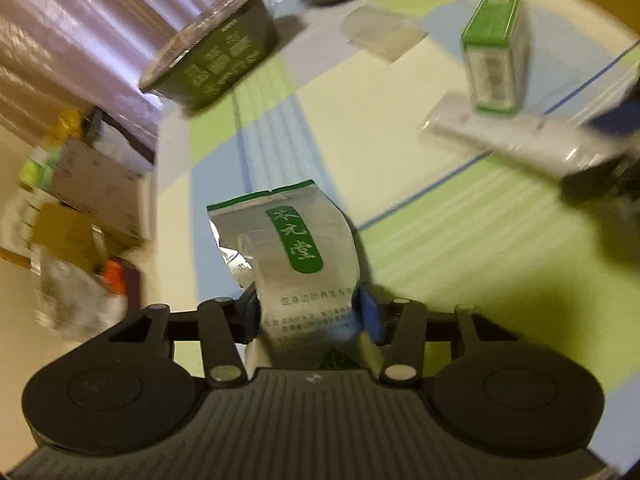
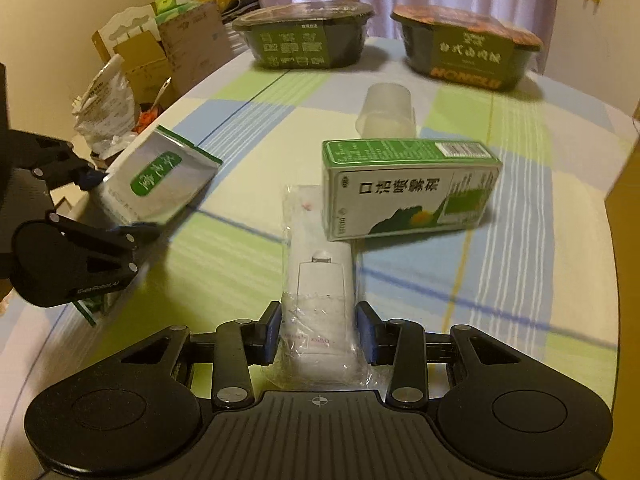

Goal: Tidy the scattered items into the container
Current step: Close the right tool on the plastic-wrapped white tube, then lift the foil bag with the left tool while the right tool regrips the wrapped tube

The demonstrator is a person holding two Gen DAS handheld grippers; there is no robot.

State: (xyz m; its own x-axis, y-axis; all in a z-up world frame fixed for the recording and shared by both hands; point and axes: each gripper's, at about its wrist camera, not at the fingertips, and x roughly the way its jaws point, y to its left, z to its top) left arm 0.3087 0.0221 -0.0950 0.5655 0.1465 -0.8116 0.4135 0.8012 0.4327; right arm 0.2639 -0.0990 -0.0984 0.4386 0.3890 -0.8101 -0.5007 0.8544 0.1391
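Left gripper clenched on a silver foil sachet, low centre of the left wrist view; the pads bite its lower part and the top stands free with the green label upward, pouch creased at the grip. Right gripper clamped on a white device in clear plastic wrap, low centre of the right wrist view; the far end of the wrapped device runs up to, and looks to slip under, the near edge of a green and white carton at frame centre. Beyond that carton lies a small translucent cup on its side, and at the top of the frame stand two dark food tubs, one green-labelled, one with an orange lid, all on the checked cloth. A brown edge at the right border may be the container; cannot confirm from so little. Judgement: both loads are held, so the step is carrying them over. Draw the wrapped device back and up before swinging, or it will drag the carton. Plastic wrap is slippery, so keep the squeeze firm. The sachet is limp and likely to flop; hold it upright and release low inside the wall. Move one arm at a time to avoid a clash.
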